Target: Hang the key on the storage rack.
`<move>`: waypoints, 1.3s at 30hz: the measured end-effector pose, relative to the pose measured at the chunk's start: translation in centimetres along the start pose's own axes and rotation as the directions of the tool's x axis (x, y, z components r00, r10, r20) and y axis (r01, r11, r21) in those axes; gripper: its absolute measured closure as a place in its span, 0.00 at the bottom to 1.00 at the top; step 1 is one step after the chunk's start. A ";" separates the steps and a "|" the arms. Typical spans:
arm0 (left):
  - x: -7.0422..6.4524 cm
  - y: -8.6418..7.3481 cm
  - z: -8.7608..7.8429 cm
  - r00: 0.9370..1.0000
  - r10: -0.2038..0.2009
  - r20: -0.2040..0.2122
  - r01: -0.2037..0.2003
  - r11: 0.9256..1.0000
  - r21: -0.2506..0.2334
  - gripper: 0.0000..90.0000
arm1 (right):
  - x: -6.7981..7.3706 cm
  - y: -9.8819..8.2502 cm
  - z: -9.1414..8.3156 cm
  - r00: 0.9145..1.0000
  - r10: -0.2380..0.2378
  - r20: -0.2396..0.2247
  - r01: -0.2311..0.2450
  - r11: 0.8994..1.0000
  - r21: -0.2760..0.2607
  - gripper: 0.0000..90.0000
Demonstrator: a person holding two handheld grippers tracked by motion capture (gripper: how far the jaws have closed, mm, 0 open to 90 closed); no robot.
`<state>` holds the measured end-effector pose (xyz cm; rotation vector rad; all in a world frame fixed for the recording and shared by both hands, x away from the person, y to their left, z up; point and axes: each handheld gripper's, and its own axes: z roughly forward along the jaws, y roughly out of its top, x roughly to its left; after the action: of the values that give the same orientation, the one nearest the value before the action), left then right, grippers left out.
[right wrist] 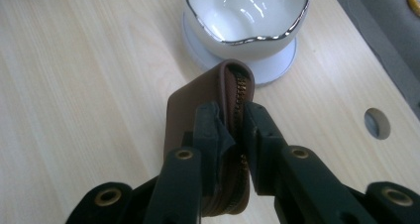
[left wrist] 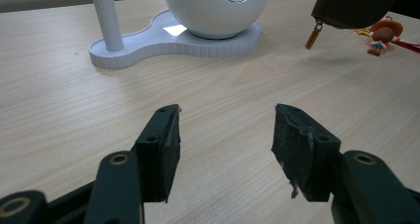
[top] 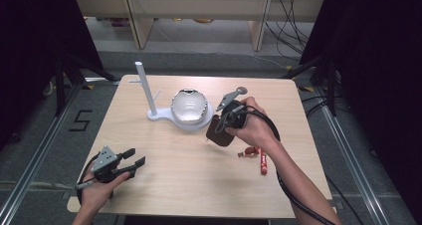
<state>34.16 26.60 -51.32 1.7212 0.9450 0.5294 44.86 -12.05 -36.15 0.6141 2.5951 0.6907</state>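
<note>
Lying on grey floor w/ cables, wood table (top: 189, 170); left tongs (top: 135, 162) agape, right tongs (right wrist: 236, 130) pinching brown pouch (right wrist: 198, 102).

Bench (top: 189, 160): pale wood grain, matt. Bowl (right wrist: 247, 16): glossy white, silvery rim. Pouch (right wrist: 193, 110): smooth brown leather look, brass-coloured zip. Right claw (right wrist: 233, 130): matt black plastic.

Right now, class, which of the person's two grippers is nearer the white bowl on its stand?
Right. The right gripper, shut on the brown zip pouch, hangs just beside the white bowl. The left gripper sits open near the table's front left corner, well away from it.
</note>
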 end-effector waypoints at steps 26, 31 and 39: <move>0.0 -0.1 0.0 1.000 -0.006 -0.003 0.006 1.000 -0.007 0.48 | -1.6 4.5 -0.5 0.999 -0.004 0.048 0.008 0.996 -0.094 0.88; 0.0 -0.1 0.0 1.000 -0.004 -0.004 0.004 1.000 -0.004 0.48 | -1.7 6.0 -0.4 0.998 0.005 0.055 0.002 0.991 -0.135 0.88; 0.2 -0.2 -0.2 1.000 -0.006 -0.007 0.006 1.000 -0.004 0.48 | -2.1 7.8 0.7 0.998 0.007 0.059 0.003 0.986 -0.166 0.88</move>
<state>34.07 26.84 -51.42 1.7138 0.9533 0.5339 49.30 -6.71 -31.99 0.5756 2.4521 0.8664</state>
